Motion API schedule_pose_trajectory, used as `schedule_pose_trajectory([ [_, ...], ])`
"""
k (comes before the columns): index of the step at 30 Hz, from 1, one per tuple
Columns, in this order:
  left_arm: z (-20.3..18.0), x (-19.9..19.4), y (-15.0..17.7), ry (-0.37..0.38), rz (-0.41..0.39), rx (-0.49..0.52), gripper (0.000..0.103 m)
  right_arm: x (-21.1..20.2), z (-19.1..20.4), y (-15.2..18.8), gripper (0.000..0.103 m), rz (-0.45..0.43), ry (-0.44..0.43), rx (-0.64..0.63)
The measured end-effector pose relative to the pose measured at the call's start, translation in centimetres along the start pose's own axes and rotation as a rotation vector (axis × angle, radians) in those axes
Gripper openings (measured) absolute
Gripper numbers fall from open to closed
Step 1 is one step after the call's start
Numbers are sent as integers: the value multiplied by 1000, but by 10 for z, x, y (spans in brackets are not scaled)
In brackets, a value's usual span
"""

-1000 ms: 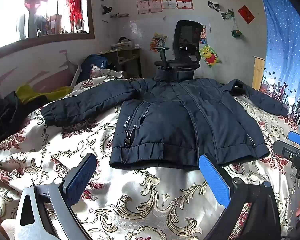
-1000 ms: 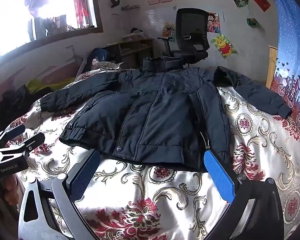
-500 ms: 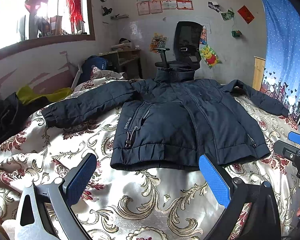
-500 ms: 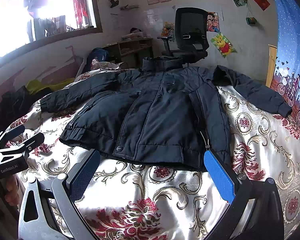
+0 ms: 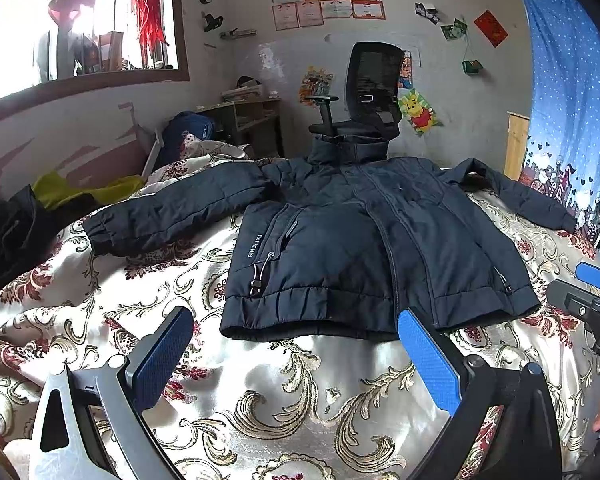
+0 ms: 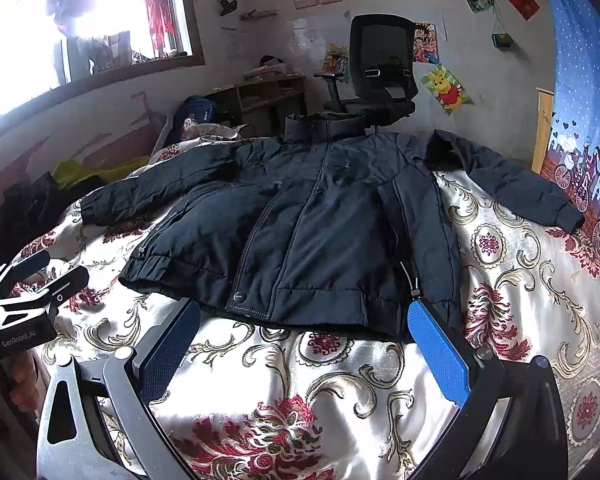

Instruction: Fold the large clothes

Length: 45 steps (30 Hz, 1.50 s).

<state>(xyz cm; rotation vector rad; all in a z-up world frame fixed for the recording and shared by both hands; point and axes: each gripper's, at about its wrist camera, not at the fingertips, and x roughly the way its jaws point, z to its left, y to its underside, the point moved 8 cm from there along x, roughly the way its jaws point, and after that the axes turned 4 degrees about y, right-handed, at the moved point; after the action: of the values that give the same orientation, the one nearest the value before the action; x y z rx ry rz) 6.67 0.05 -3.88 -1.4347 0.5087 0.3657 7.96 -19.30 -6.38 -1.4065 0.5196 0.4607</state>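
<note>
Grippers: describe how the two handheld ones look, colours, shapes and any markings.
Both match. The left gripper has two flat, textured blue pads on long fingers, one silver-grey, one black. The right gripper is built the same. Seen from the right wrist view, the left one's dark body reads "GenRobot.AI" in white. No cables visible.

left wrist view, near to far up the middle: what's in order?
left gripper → floral bedspread → jacket hem → jacket collar → black office chair → certificates on the wall
</note>
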Motion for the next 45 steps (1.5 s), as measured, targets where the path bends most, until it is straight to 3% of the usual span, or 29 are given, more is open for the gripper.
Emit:
schedule_pose_trajectory([
  [45,-4,-1,0,0,-1,5,103,1,0,0,102,3,-2,2],
])
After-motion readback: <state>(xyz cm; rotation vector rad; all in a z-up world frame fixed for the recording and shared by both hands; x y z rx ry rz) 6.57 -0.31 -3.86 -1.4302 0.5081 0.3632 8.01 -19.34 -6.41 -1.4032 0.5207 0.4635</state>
